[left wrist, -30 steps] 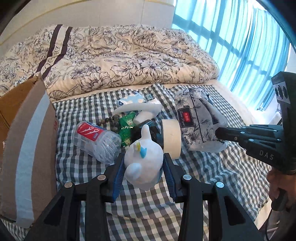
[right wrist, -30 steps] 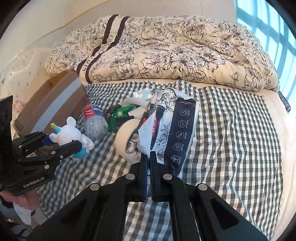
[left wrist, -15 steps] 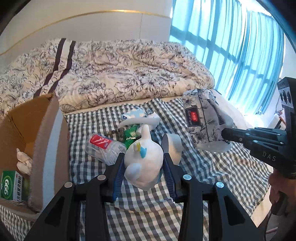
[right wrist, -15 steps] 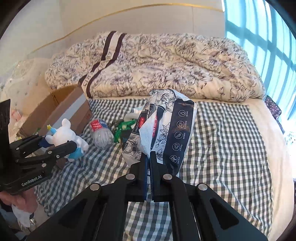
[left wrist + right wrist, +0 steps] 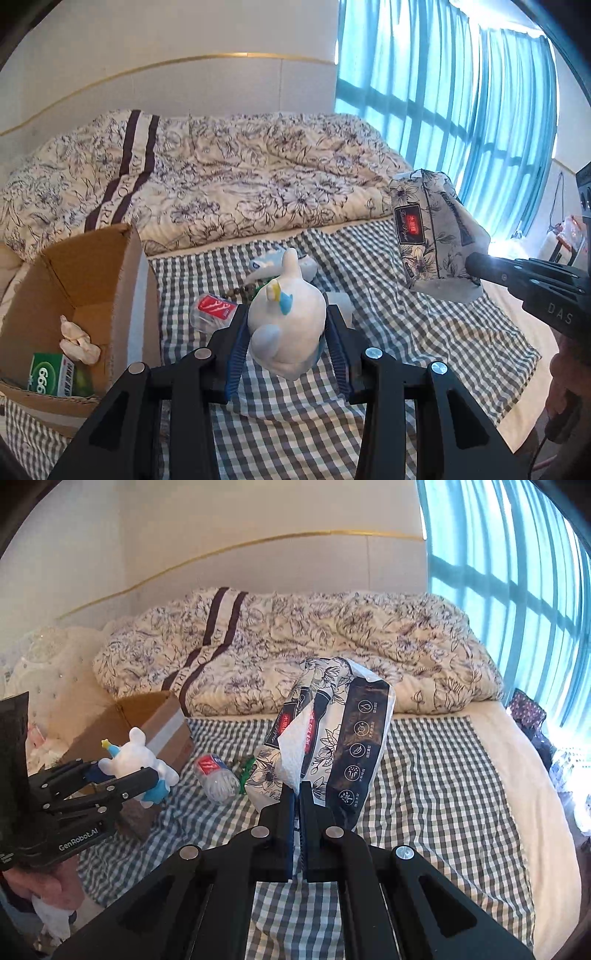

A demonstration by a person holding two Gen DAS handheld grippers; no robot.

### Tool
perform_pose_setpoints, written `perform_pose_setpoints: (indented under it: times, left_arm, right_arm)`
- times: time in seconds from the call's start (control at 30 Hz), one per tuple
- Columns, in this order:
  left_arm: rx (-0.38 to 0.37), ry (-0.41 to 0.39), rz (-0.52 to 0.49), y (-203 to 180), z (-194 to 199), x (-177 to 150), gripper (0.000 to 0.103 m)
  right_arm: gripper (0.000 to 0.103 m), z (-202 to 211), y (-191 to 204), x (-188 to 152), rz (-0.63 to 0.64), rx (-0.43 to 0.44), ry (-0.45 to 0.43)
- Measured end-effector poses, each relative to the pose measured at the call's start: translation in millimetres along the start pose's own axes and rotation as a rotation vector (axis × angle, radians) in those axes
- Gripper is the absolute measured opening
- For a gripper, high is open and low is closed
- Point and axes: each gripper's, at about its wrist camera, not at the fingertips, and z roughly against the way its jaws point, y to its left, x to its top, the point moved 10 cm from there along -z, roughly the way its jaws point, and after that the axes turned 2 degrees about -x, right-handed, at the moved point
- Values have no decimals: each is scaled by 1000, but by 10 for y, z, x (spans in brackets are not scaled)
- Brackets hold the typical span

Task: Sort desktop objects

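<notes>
Up close, the left gripper (image 5: 286,334) is closed on a white plush toy (image 5: 286,325), its blue-padded fingers (image 5: 236,354) pressing the toy's sides, so that the toy hangs in the air above the gingham sheet (image 5: 424,332). From the right wrist view the same toy (image 5: 138,762) sits between those black fingers, just in front of the cardboard box (image 5: 162,720). The right gripper (image 5: 296,799) is pinched nearly flat on the lower edge of a floral tissue pack (image 5: 332,738), with a white tissue sticking out of its slot; the pack is lifted clear of the bed, tilted, and in the left wrist view it (image 5: 432,232) hangs off to the right at the tip of that gripper.

Below and beyond the toy, a crushed plastic bottle (image 5: 212,310) with a red label lies on the sheet, with a string of dark beads (image 5: 247,290) and a small green packet just behind it. The open box (image 5: 92,280) stands at the left edge of the sheet and holds a green carton (image 5: 51,374) and crumpled tissue (image 5: 77,341). A floral duvet (image 5: 229,177) is heaped behind, and blue curtains (image 5: 461,92) cover the window at right.
</notes>
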Motion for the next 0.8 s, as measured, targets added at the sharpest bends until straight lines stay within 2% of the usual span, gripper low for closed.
perform_pose_setpoints:
  times: [0.27,0.8]
  left_arm:
    - [12,-61,-22,-12,265,99,41]
    - [53,-157,-16,224,744,250,41]
  right_arm:
    - [2,355,133,102,-4,-30,-82]
    - [2,927,503,367,-21,-26,-262]
